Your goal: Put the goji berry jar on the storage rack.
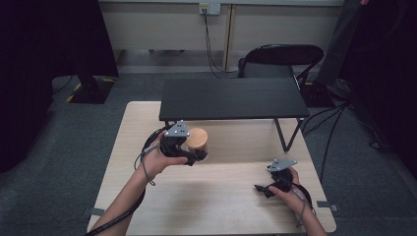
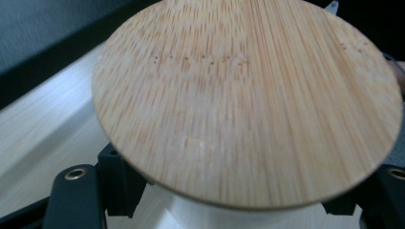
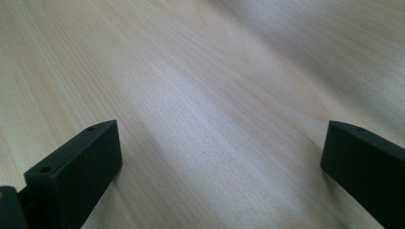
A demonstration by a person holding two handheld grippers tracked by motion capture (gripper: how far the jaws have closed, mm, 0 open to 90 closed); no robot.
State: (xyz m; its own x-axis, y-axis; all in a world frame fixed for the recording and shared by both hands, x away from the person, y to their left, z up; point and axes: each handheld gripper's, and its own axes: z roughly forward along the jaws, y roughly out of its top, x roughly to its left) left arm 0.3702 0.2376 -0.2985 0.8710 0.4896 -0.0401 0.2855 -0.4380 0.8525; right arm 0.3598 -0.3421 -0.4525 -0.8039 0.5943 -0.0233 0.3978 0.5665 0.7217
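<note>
Jar, one, sits clamped in left hand-held gripper; right hand-held gripper gapes.

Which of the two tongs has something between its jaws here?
The left tongs: their jaws sit either side of the bamboo-lidded jar. The right tongs are spread wide over bare tabletop.

High view dim, corners near black, floor murky. Worktop brightest patch, soft pale sheen ahead of right hand-held gripper. Black shelf casts soft shadow on worktop beyond left hand-held gripper. Left gripper view: bamboo lid evenly lit, sharp grain, worktop behind smeared (motion blur, likely). Right gripper view: wood grain crisp between jaws, far worktop soft, diagonal shadow band across it.
</note>
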